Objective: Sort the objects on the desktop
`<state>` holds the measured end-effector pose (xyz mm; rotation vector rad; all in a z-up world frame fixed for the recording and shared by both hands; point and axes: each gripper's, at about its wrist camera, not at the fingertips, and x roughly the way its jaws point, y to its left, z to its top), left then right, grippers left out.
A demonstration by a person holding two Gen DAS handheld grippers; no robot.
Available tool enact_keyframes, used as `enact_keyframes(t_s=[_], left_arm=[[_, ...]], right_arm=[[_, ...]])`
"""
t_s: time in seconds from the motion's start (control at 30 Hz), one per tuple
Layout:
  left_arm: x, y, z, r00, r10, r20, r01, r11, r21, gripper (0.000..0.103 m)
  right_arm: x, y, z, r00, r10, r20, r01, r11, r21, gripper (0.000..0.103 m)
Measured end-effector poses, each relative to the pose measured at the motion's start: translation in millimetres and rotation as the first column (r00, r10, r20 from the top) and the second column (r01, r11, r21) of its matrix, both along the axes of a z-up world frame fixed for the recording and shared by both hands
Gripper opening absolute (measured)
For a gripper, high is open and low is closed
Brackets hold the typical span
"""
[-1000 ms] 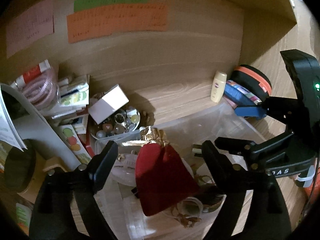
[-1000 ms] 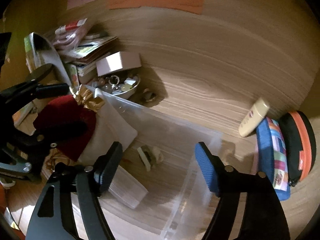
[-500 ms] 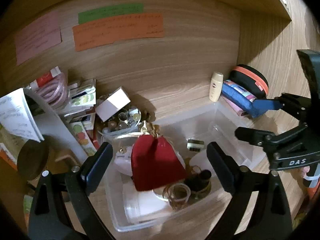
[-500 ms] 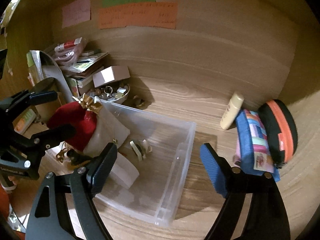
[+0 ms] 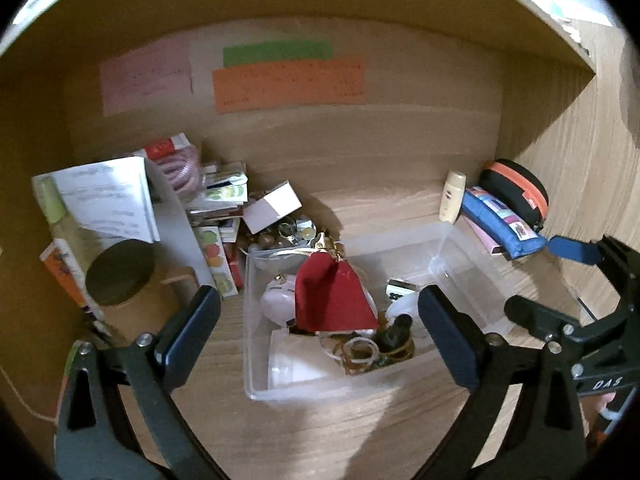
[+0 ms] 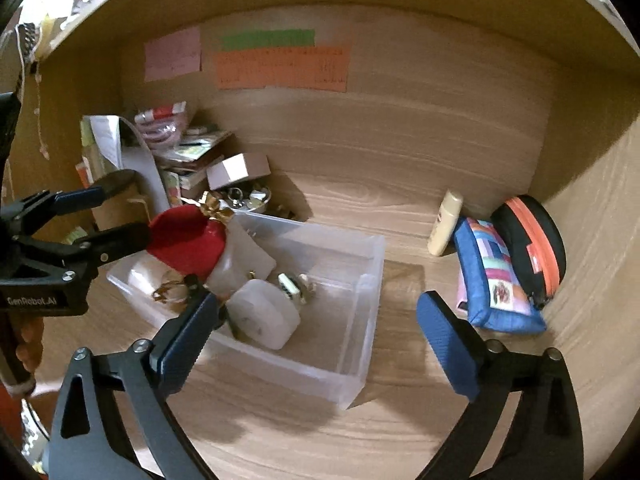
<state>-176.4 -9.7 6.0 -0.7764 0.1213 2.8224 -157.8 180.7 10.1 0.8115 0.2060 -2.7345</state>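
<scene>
left black plastic two-finger gripper (image 5: 316, 328): dark blue ribbed pads, silver screws, white "genrobot.ai" lettering. right black plastic two-finger gripper (image 6: 316, 320): brighter blue pads, silver screws, white "das" lettering.

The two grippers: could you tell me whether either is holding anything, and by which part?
Neither holds anything: the left gripper and right gripper are both open and empty above the clear bin.

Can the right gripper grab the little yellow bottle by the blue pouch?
Probably yes. The right gripper is open, and the yellow bottle stands in the open beside the blue pouch, nothing blocking it.
</scene>
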Motion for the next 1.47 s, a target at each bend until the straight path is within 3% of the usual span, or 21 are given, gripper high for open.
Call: enact_keyframes(t_s=[0.37,0.67,1.0,1.47], left_arm=[[61,6,8,0.992,0.058,-0.11,-0.062,0.998,-0.033,0.102],[80,7,5,0.993,0.057,-0.107,-0.055,0.998,0.02,0.103],[78,4,-9,0.996,0.055,-0.066,-0.052,0.998,0.045,0.103],[71,9,-5,0.994,0.055,-0.094,-0.051,0.998,0.042,0.103]], right_arm=[[44,8,2,0.998,-0.046,-0.045,0.042,0.996,-0.076,0.103],[72,13,9,0.994,-0.066,-0.091,0.058,0.995,-0.083,0.103],[77,11,5,0.992,-0.083,-0.097,0.08,0.996,-0.036,0.103],[65,8,6,0.992,-0.081,-0.1,0.08,0.997,-0.013,0.103]])
